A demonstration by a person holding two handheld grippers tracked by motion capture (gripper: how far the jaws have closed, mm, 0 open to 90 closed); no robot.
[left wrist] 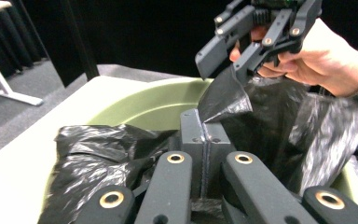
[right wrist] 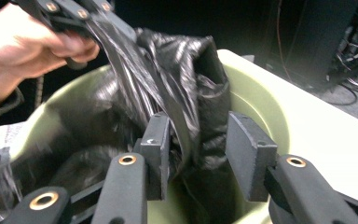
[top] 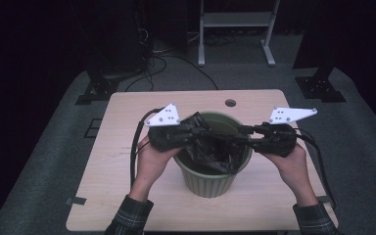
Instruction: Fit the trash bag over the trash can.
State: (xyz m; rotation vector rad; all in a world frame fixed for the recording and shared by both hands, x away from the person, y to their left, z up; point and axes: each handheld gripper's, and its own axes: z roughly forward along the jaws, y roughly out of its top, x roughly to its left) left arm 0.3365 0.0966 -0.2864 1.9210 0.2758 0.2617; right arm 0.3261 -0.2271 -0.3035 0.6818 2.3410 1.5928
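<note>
two grippers work a black bag (top: 210, 147) into the green bin (top: 210, 178) at mid-table — left gripper (left wrist: 204, 135) pressed together, pinching film; right gripper (right wrist: 198, 149) spread around a fold. lining step, seemingly; next, close right and stretch the mouth over the rim.

High view: fixed above the person's side, facing forward and down, far enough to take in the whole table (top: 127, 205) and the floor beyond. Left gripper view: close over the bin (left wrist: 149, 105), looking along its own jaws across the bag (left wrist: 98, 158) toward the right gripper (left wrist: 242, 58). Right gripper view: equally close, looking the opposite way over the bin (right wrist: 256, 98) toward the left gripper (right wrist: 93, 21). All three views share the bin (top: 210, 181) and bag (top: 210, 149); each gripper view also shows the other hand.
</note>
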